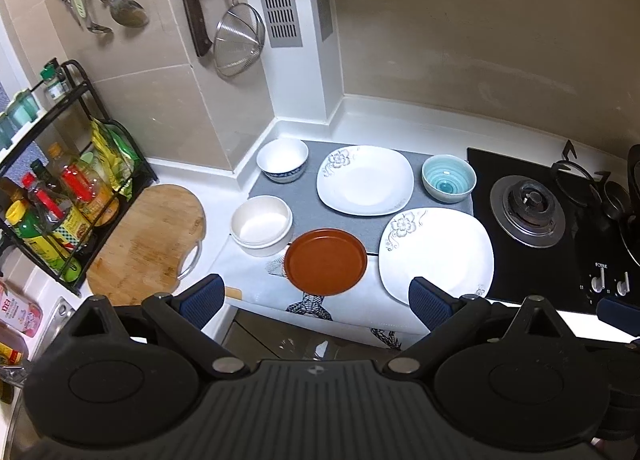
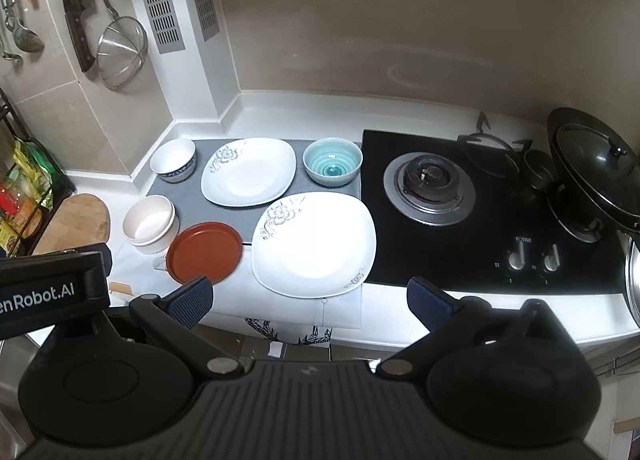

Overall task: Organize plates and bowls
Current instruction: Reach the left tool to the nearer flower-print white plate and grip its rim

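Two white square plates with flower prints lie on the counter: one at the back (image 1: 365,179) (image 2: 249,170), one nearer (image 1: 437,251) (image 2: 314,243). A brown round plate (image 1: 325,261) (image 2: 205,252) lies at the front. A blue-rimmed white bowl (image 1: 282,159) (image 2: 173,159), a teal bowl (image 1: 449,177) (image 2: 332,160) and a cream bowl (image 1: 261,225) (image 2: 150,223) stand around them. My left gripper (image 1: 316,298) is open and empty, above the counter's front edge. My right gripper (image 2: 309,298) is open and empty, in front of the nearer square plate.
A grey mat (image 1: 304,216) lies under some dishes. A black gas stove (image 2: 480,200) sits to the right with a lidded wok (image 2: 592,164). A wooden cutting board (image 1: 148,240) and a bottle rack (image 1: 60,188) are to the left. Utensils hang on the wall (image 1: 236,36).
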A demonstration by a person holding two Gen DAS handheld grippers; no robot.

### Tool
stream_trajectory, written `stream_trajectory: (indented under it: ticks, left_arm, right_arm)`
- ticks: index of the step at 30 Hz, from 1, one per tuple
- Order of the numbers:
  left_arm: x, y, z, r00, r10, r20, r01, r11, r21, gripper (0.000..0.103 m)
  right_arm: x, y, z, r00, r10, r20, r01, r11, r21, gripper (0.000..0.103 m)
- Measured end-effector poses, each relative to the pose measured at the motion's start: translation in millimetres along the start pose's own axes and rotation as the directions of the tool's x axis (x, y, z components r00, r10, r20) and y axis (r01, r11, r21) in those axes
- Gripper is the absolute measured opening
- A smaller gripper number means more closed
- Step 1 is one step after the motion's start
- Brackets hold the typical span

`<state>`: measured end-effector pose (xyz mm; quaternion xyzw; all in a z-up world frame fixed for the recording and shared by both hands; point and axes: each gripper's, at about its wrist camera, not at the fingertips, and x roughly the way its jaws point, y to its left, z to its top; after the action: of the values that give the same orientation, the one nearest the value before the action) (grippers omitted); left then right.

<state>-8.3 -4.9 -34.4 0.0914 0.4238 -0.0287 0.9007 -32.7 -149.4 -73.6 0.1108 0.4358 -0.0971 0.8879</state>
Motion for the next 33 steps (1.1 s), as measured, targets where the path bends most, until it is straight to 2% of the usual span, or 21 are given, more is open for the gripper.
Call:
stream_trajectory:
  ticks: [4, 7, 9, 11, 13, 14, 15, 17, 19, 20, 22, 24, 25, 28, 30, 31, 33]
  left_arm:
    - [30.6, 2.1, -0.6, 0.999, -0.048, -0.024, 0.048, 0.999, 0.003, 0.099]
    - [62.1, 9.4, -7.9, 0.992, -0.123, -0.006, 0.122, 0.992, -0.009, 0.099]
    - [86.7, 15.6, -12.4, 0.975, -0.221, 0.019, 0.221, 0.975, -0.005, 0.099]
    - [119.9, 19.3, -11.8, 0.957, -0.288, -0.03, 0.288, 0.958, -0.014, 0.099]
    - [158.2, 22.7, -7.1, 0.927, -0.359, -0.106, 0.357, 0.933, -0.038, 0.099]
    - [179.7, 23.7, -3.5, 0.907, -0.394, -0.148, 0.39, 0.919, -0.057, 0.099]
    - [202.3, 24.5, 0.5, 0.884, -0.426, -0.192, 0.419, 0.905, -0.076, 0.098]
    - [249.8, 24.3, 7.9, 0.822, -0.494, -0.282, 0.479, 0.869, -0.125, 0.094]
    - [295.0, 24.2, 15.3, 0.753, -0.572, -0.325, 0.543, 0.819, -0.184, 0.09]
    - [315.4, 21.6, 20.2, 0.725, -0.595, -0.346, 0.562, 0.802, -0.203, 0.088]
    - [349.9, 12.6, 30.6, 0.689, -0.616, -0.382, 0.585, 0.784, -0.209, 0.086]
    - [377.2, 0.1, 40.8, 0.66, -0.631, -0.407, 0.614, 0.766, -0.193, 0.081]
    - [388.8, -7.8, 46.2, 0.654, -0.628, -0.422, 0.617, 0.765, -0.183, 0.08]
    - [420.3, -23.8, 56.9, 0.65, -0.606, -0.459, 0.603, 0.779, -0.174, 0.071]
    - [439.1, -29.3, 59.0, 0.645, -0.59, -0.485, 0.58, 0.792, -0.191, 0.06]
    - [446.5, -32.2, 59.0, 0.636, -0.594, -0.493, 0.583, 0.788, -0.198, 0.057]
    - [455.1, -37.6, 57.3, 0.628, -0.588, -0.51, 0.579, 0.791, -0.199, 0.05]
  right_arm:
    - [29.7, -4.0, -1.3, 0.999, 0.035, -0.035, -0.034, 0.999, 0.027, 0.103]
    - [58.4, -13.0, -7.8, 0.998, 0.061, -0.006, -0.061, 0.997, 0.038, 0.103]
    - [78.5, -24.8, -13.3, 0.995, 0.091, 0.048, -0.093, 0.995, 0.043, 0.103]
    - [98.7, -43.4, -18.5, 0.98, 0.161, 0.114, -0.171, 0.982, 0.081, 0.103]
    - [120.4, -65.3, -20.8, 0.956, 0.242, 0.168, -0.264, 0.957, 0.119, 0.103]
    - [135.1, -73.9, -20.4, 0.952, 0.26, 0.164, -0.282, 0.951, 0.13, 0.103]
    - [150.2, -81.3, -19.2, 0.958, 0.255, 0.134, -0.274, 0.95, 0.148, 0.103]
    - [180.2, -97.2, -15.0, 0.959, 0.276, 0.058, -0.282, 0.936, 0.212, 0.103]
    - [203.7, -111.3, -13.2, 0.95, 0.309, 0.034, -0.306, 0.907, 0.288, 0.103]
    - [214.3, -118.2, -11.1, 0.949, 0.313, 0.034, -0.307, 0.896, 0.322, 0.103]
    - [234.0, -131.9, -8.1, 0.954, 0.298, 0.044, -0.291, 0.875, 0.386, 0.103]
    - [253.0, -144.8, -4.8, 0.956, 0.289, 0.041, -0.275, 0.843, 0.462, 0.103]
    - [261.8, -149.8, -3.4, 0.956, 0.292, 0.034, -0.269, 0.821, 0.503, 0.103]
    - [286.7, -166.3, -2.4, 0.945, 0.324, 0.037, -0.281, 0.753, 0.594, 0.101]
    - [299.7, -174.1, -4.9, 0.936, 0.35, 0.046, -0.295, 0.705, 0.644, 0.101]
    - [305.7, -176.8, -6.8, 0.933, 0.356, 0.046, -0.296, 0.691, 0.659, 0.1]
    - [315.4, -181.5, -9.3, 0.93, 0.366, 0.029, -0.291, 0.687, 0.666, 0.099]
